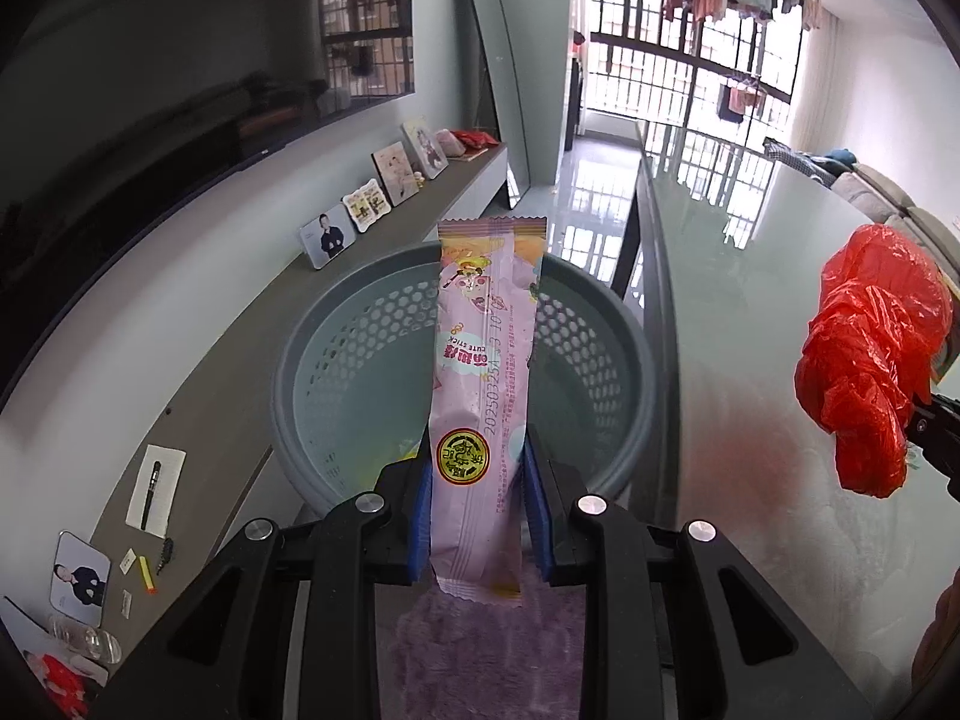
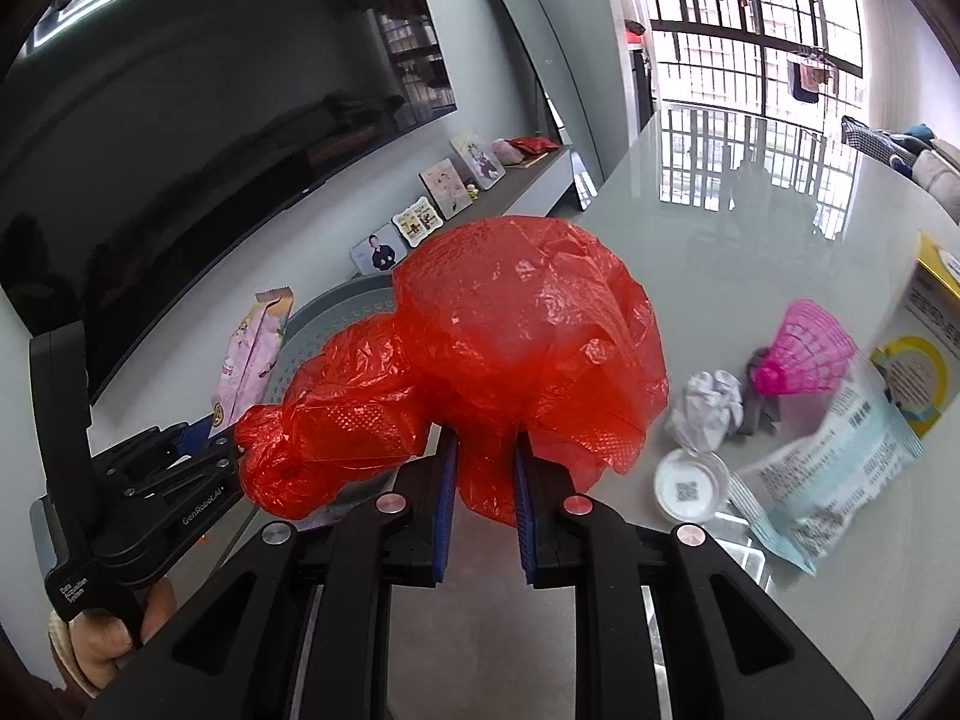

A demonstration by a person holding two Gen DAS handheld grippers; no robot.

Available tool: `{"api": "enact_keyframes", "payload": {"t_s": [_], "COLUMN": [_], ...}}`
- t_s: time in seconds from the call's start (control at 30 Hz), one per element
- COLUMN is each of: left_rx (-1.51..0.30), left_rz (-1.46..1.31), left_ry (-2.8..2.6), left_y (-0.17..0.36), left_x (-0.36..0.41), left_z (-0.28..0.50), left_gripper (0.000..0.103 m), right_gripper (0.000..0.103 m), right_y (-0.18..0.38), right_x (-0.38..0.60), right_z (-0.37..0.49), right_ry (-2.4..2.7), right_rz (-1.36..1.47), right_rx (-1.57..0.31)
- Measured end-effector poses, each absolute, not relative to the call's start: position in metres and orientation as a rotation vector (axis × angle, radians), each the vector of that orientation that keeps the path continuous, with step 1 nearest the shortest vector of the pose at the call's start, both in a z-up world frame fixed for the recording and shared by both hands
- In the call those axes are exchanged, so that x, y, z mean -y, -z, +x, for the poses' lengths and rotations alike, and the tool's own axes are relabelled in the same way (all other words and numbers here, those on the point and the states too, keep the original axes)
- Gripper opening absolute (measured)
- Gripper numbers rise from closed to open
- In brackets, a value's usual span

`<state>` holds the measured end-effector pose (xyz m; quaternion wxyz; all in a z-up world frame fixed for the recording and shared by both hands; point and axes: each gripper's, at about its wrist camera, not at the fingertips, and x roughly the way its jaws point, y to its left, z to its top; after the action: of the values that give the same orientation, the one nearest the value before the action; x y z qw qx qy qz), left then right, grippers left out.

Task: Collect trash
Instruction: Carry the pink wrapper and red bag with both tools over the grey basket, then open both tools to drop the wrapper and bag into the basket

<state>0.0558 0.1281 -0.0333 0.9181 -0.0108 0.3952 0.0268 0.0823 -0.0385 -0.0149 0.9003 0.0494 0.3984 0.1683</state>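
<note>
My left gripper [image 1: 478, 468] is shut on a long pink snack wrapper [image 1: 486, 372], which stands up above the grey perforated bin [image 1: 336, 324] beside the table. The wrapper [image 2: 252, 354] and the left gripper [image 2: 198, 450] also show at the left of the right wrist view, in front of the bin [image 2: 324, 324]. My right gripper [image 2: 485, 450] is shut on a crumpled red plastic bag [image 2: 510, 336], held over the glass table's left edge. That bag [image 1: 870, 354] shows at the right of the left wrist view.
On the glass table [image 2: 750, 240] lie a crumpled white paper ball [image 2: 705, 402], a pink shuttlecock [image 2: 801, 348], a white lid [image 2: 690, 483], a pale blue packet [image 2: 840, 474] and a yellow box [image 2: 930, 324]. A grey shelf [image 1: 252, 324] with photo frames runs along the wall.
</note>
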Motion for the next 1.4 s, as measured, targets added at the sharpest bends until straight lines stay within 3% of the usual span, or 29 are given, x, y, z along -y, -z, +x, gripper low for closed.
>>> {"api": "enact_keyframes", "payload": {"t_s": [0.57,1.07,1.17,1.23,1.3,1.4], "left_rx": [-0.858,-0.931,-0.932,-0.934,-0.936,-0.931], "left_rz": [-0.077,-0.102,-0.106,-0.106,-0.108,-0.109], "left_ry": [-0.143,-0.163,-0.164,-0.167,-0.17,-0.179], "left_y": [0.063,0.09,0.091,0.091,0.091,0.09], "left_x": [-0.191,-0.202,-0.202,-0.202,-0.202,-0.203], "left_z": [0.106,0.132,0.132,0.133,0.132,0.13], "left_gripper": [0.026,0.027,0.029,0.031,0.033,0.047], "right_gripper": [0.017,0.02,0.026,0.041,0.05,0.05], "right_y": [0.045,0.087,0.09,0.089,0.089,0.088], "right_x": [-0.082,-0.108,-0.109,-0.11,-0.109,-0.109], "right_z": [0.191,0.233,0.234,0.241,0.241,0.237], "right_ry": [-0.473,-0.517,-0.518,-0.519,-0.519,-0.515], "right_rz": [-0.045,-0.055,-0.048,-0.044,-0.038,-0.042], "right_rx": [-0.947,-1.078,-1.085,-1.077,-1.07,-1.061]}}
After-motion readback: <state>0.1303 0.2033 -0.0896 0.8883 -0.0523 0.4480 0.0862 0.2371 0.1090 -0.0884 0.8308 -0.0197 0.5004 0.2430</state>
